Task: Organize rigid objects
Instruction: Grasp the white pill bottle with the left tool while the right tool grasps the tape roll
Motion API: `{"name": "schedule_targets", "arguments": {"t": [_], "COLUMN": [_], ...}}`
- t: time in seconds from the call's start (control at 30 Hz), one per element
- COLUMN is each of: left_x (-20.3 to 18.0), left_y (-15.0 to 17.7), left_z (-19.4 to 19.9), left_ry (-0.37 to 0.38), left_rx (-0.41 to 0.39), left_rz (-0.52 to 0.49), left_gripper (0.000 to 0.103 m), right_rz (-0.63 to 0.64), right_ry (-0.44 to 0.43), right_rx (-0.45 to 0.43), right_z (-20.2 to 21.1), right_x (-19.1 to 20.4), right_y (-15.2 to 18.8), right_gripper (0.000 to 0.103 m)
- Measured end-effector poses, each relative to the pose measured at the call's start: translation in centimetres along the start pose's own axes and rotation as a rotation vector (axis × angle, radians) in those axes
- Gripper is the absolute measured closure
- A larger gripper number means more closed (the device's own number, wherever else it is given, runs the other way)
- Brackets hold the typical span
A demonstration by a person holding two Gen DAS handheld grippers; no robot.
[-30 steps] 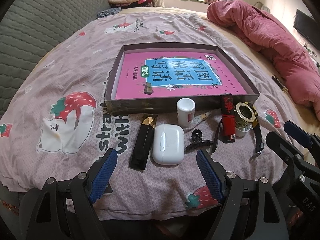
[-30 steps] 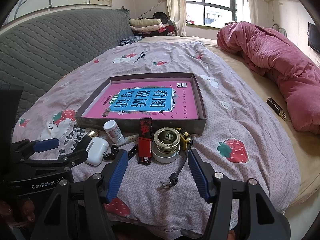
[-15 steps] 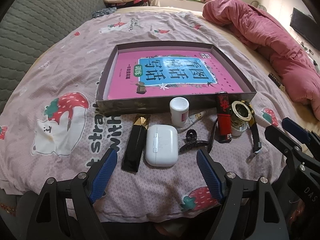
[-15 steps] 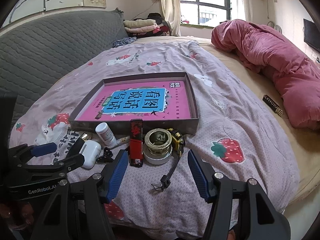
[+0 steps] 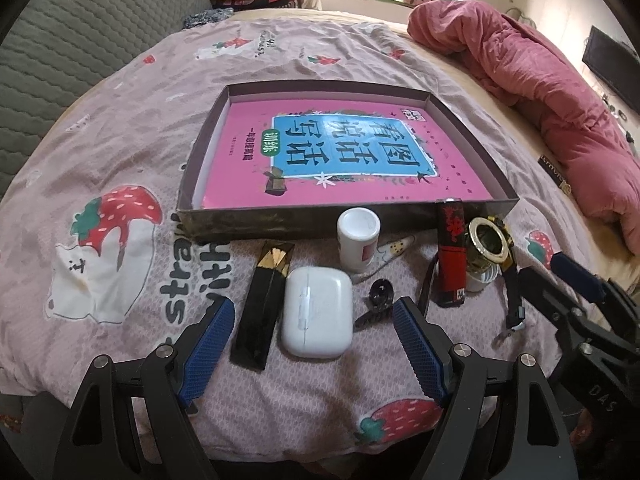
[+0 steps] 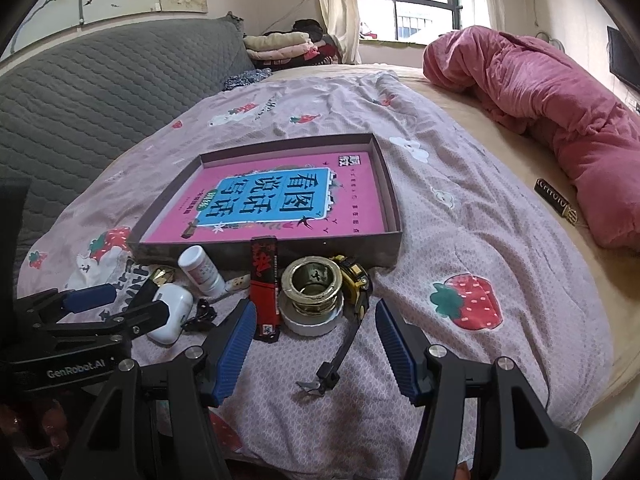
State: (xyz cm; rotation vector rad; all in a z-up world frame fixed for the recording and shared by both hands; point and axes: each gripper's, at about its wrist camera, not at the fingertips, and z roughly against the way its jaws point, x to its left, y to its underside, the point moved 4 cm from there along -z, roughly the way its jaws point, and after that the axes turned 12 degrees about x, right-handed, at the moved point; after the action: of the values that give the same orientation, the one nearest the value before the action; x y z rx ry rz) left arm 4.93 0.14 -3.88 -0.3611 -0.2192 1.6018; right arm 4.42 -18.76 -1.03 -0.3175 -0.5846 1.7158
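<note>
Book (image 5: 344, 156) in box (image 5: 304, 222), earbud case (image 5: 318, 312) before box, bottle (image 5: 358, 244) between, lighter (image 5: 451, 256) right

Each black tool (image 6: 316, 344) has ribbed blue pads (image 6: 234, 342), silver screws (image 6: 195, 352).

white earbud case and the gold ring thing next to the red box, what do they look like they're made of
White earbud case: looks like smooth glossy plastic, with rounded corners, a soft sheen and a thin lid seam. Gold ring thing: seems to be polished brass-coloured metal, since its rim reflects brightly; plated plastic cannot be ruled out. It sits on a white roll, probably tape.
</note>
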Motion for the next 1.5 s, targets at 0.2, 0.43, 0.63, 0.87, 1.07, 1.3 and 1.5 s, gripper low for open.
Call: {"name": "schedule_targets", "arguments": {"t": [0.2, 0.43, 0.63, 0.87, 1.07, 1.3, 1.5], "left_x": [-0.6, -0.6, -0.4, -0.2, -0.2, -0.6, -0.9], "left_y": [-0.6, -1.5, -2.2, -2.6, -2.9, -3.6, -3.8], "left_z": [-0.8, -1.9, -2.4, -2.4, -2.4, -2.7, -3.4], "left_ry": [0.023, 0.036, 0.048, 0.072, 0.093, 0.113, 0.142], "left_rx": [0.015, 0.035, 0.03, 0.021, 0.014, 0.006, 0.028], "left_rz": [-0.001, 0.019, 0.025, 0.028, 0.032, 0.025, 0.027], "left_gripper": [0.021, 0.021, 0.021, 0.021, 0.022, 0.031, 0.043], "right_rz": [-0.01, -0.008, -0.034, -0.02, 0.036, 0.057, 0.058], "right_ry": [-0.024, -0.04, -0.079, -0.113, -0.115, -0.11, -0.1], "right_rx": [0.022, 0.032, 0.031, 0.027, 0.031, 0.045, 0.06], "right_z": [-1.1, -2.1, -2.4, -2.7, -3.0, -3.4, -3.9], "right_x": [-0.2, -0.5, -1.3, -1.3, -0.2, 0.1, 0.1], "right_y": [-0.2, -0.5, -1.0, -1.4, -1.4, -1.2, -1.1], "right_gripper": [0.042, 0.042, 0.047, 0.051, 0.055, 0.058, 0.058]}}
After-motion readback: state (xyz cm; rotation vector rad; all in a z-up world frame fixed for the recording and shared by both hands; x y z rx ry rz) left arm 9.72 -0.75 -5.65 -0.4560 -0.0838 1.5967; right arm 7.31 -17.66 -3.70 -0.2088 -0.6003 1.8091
